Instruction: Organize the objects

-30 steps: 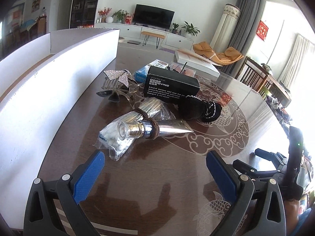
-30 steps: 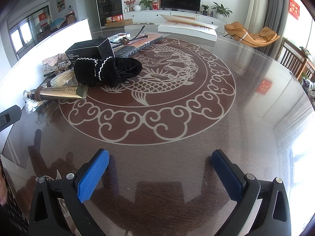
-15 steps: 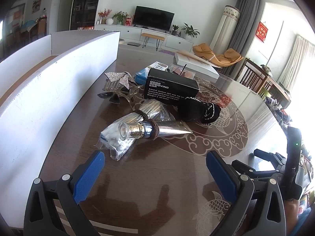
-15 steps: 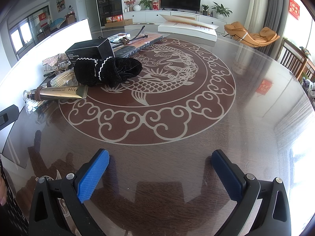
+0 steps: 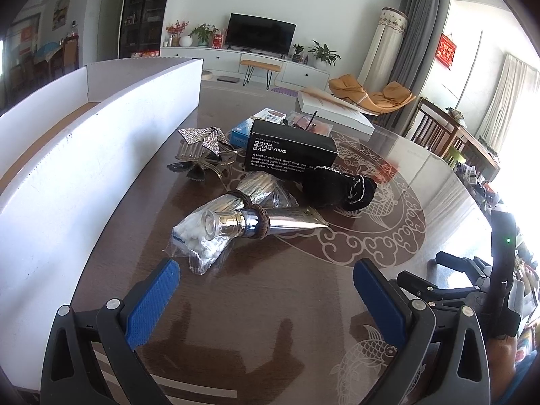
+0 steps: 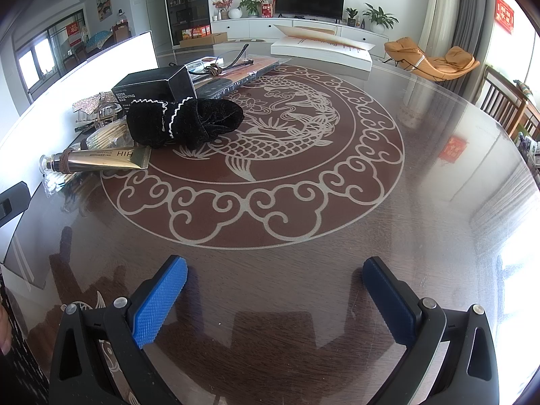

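Observation:
A metallic tube [image 5: 270, 224] with a clear cap lies on a bag of cotton swabs [image 5: 202, 239], just ahead of my open, empty left gripper [image 5: 266, 290]. Behind them are a black box [image 5: 290, 150], a black cloth pouch [image 5: 341, 187] and a rhinestone bow clip [image 5: 202, 138]. A long white box [image 5: 84, 155] stands at the left. My right gripper [image 6: 275, 297] is open and empty over bare table; in its view the tube [image 6: 101, 160], the pouch [image 6: 185, 123] and the black box [image 6: 152, 86] lie at the far left.
The round glass table [image 6: 337, 202] bears a fish pattern. Glasses [image 6: 216, 64] and flat packets lie behind the black box. A flat white box [image 6: 320, 49] lies at the far edge. My right gripper's body [image 5: 472, 287] shows at the right of the left wrist view.
My left gripper has drawn back slightly from the objects. The right gripper has not moved.

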`<action>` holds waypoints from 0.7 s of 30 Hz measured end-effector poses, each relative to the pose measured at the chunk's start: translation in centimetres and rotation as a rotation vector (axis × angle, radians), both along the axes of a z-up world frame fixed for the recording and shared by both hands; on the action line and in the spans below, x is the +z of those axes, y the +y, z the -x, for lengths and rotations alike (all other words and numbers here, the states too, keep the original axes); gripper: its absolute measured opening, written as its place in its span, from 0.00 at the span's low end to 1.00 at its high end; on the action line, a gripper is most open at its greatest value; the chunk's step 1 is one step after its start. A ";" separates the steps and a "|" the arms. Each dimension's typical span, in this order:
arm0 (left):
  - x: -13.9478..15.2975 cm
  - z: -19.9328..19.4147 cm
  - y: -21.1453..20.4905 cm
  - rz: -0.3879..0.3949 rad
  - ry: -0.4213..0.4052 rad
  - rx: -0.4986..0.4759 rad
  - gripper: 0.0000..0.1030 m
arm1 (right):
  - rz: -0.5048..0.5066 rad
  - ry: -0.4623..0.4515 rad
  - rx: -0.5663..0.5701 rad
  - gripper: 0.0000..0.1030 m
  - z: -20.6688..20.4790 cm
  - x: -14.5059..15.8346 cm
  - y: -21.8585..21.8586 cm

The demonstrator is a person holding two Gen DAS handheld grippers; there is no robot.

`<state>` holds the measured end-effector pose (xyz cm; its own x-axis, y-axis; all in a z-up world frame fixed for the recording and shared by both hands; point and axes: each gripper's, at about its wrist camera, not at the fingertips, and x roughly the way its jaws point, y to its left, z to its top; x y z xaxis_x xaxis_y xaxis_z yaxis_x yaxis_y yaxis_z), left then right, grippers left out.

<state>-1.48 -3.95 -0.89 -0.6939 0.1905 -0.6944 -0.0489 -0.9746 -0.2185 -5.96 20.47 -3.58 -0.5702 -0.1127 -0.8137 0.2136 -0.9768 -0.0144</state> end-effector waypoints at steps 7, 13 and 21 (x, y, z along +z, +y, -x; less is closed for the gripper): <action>0.1 -0.1 -0.2 -0.006 0.008 0.014 1.00 | 0.000 0.000 0.000 1.00 0.0 0.0 0.0; 0.2 -0.3 -0.8 -0.013 0.012 0.041 1.00 | 0.000 0.000 0.000 1.00 0.0 0.0 0.0; 0.1 -0.6 -3.7 -0.111 0.006 0.132 1.00 | -0.002 -0.003 0.003 1.00 0.0 0.0 0.0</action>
<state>-0.85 -7.62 -0.83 -0.7218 0.1728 -0.6701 0.0768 -0.9424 -0.3257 -5.99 20.45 -3.54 -0.5671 -0.1124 -0.8159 0.2161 -0.9762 -0.0158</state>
